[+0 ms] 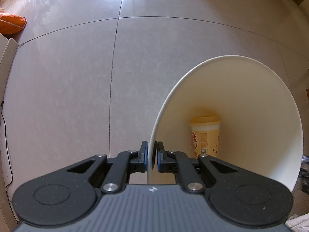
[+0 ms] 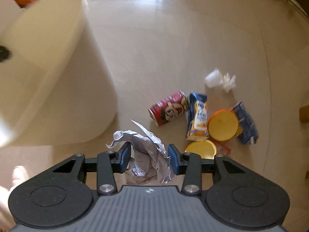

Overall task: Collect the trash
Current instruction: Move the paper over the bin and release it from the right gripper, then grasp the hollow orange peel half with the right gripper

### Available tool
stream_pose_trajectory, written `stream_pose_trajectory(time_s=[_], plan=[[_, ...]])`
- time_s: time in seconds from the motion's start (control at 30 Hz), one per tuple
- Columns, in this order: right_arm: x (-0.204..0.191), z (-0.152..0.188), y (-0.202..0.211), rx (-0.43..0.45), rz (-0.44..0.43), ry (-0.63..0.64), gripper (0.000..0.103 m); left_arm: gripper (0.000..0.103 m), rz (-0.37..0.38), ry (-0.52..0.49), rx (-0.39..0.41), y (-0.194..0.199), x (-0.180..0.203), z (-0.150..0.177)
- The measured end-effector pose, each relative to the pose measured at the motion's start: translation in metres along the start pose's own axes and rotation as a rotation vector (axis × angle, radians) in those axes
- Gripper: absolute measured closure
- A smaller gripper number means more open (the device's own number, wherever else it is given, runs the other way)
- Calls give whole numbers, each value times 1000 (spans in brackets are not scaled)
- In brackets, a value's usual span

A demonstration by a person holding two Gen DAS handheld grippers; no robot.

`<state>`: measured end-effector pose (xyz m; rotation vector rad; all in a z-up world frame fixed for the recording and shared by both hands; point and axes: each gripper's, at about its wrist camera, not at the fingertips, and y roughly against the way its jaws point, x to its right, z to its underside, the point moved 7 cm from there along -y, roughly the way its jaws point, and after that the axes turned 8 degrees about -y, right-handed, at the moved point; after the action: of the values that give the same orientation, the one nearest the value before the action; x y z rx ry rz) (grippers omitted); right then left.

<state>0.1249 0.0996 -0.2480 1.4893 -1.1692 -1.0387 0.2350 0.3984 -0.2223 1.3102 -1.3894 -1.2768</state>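
1. The left gripper [image 1: 152, 157] is clamped on the near rim of a white bin [image 1: 270, 104]: its blue-padded fingers [image 1: 144, 155] stand nearly together, with the thin wall of the bin pinched between them.
2. This gripper points straight down at the tiled floor [image 1: 67, 77], and its camera looks into the mouth of the bin.
3. At the bottom of the bin stands a yellow-lidded cup [image 1: 205, 135], upright. Its label carries red characters and a small square code, but the print is too small to read.
4. The right gripper [image 2: 149, 159] holds a crumpled sheet of paper [image 2: 148, 154], its blue pads pressed to either side of the wad with a moderate gap between them. Red handwriting shows on the paper, not legible.
5. This gripper points steeply downward, above the floor, and the view is blurred by motion.
6. Just beyond the paper, more trash lies on the floor: a round yellow lid [image 2: 200, 148], an orange-rimmed lid [image 2: 223, 125], a blue-and-yellow carton [image 2: 198, 117], a second blue carton [image 2: 247, 123] and a red can [image 2: 168, 110] on its side with a cartoon figure. The cartons' print is blurred.
7. Farther off sit a clear plastic cup [image 2: 212, 78] and a white tissue [image 2: 228, 82], side by side.
8. The bin fills the left of the right wrist view.
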Motion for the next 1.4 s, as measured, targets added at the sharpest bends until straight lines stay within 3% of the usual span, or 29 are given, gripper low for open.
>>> stream_pose_trajectory(time_s=[0.23, 0.43, 0.47, 0.53, 0.6, 0.7, 0.9, 1.1, 1.3, 1.4], plan=[[-52, -36, 85, 112, -109, 111, 55, 96, 3, -1, 2, 1, 1, 0], [-106, -53, 108, 153, -194, 182, 54, 96, -4, -5, 5, 0, 2, 0], [-112, -54, 108, 152, -203, 189, 50, 96, -1, -4, 6, 0, 2, 0], [-123, -56, 108, 162, -211, 199, 32, 96, -1, -7, 7, 0, 1, 1], [-130, -56, 109, 192, -214, 215, 7, 96, -5, -11, 7, 0, 1, 2], [-132, -57, 113, 229, -203, 246, 1, 96, -5, -5, 2, 0, 1, 2], [-109, -63, 115, 244, -162, 205, 0, 96, 0, -6, 3, 1, 2, 0], [-44, -69, 100, 261, -87, 73, 0, 96, 6, -3, 4, 1, 0, 0], [30, -46, 44, 253, 2, -89, 0, 96, 7, -6, 9, 2, 1, 1], [48, -24, 4, 239, 78, -80, 0, 96, 13, -1, 14, 2, 0, 2]])
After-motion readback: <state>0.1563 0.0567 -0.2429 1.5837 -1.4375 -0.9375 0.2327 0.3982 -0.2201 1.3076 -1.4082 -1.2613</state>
